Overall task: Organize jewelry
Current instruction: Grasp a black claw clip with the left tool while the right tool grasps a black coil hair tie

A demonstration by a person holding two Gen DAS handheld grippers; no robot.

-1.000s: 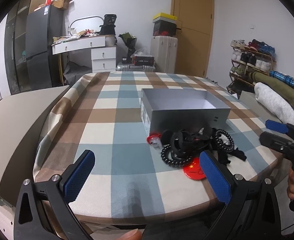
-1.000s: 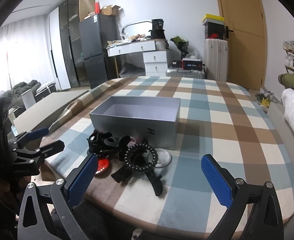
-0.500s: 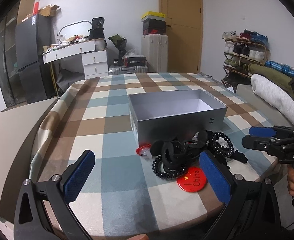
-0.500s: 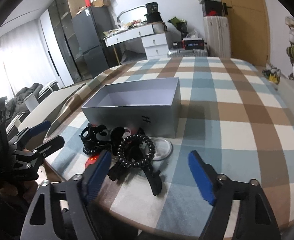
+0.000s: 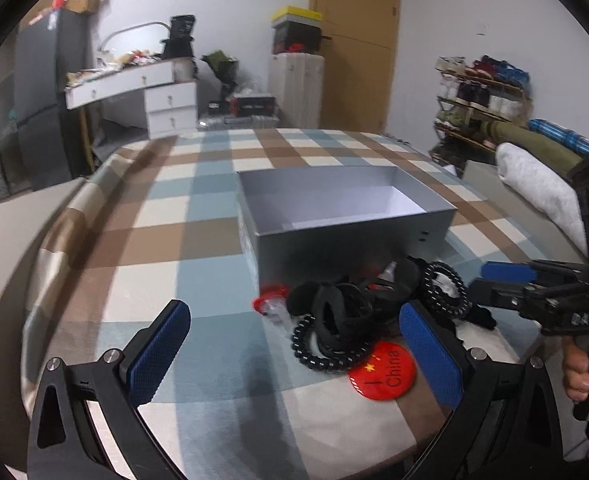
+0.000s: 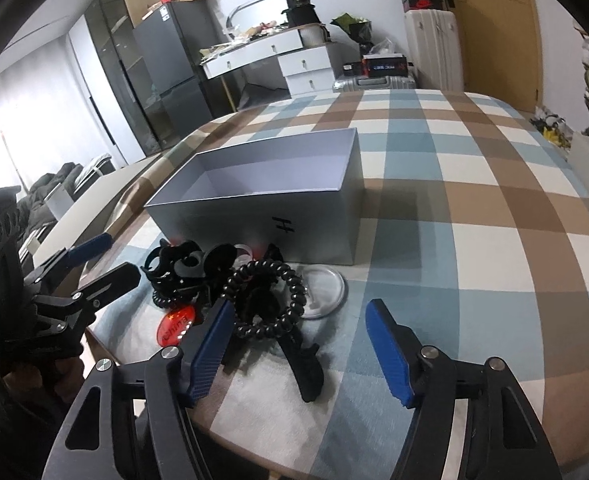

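Two blue-padded tools over a checked-cloth surface (image 6: 474,208). Left tool (image 5: 294,356): released, jaws wide, nothing between the pads; black coiled hair tie (image 5: 326,350) and round red China badge (image 5: 382,370) lie just ahead of its right pad. Right tool (image 6: 300,354): jaws have just been narrowing, gripping nothing; second black coiled hair tie (image 6: 266,300) and black hair clip (image 6: 306,364) lie between its pads. Open grey cardboard box (image 6: 270,216) stands just behind the pile.

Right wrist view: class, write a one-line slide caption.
Open right gripper approaches black coil hair ties heaped before an empty grey box on the checked tablecloth.
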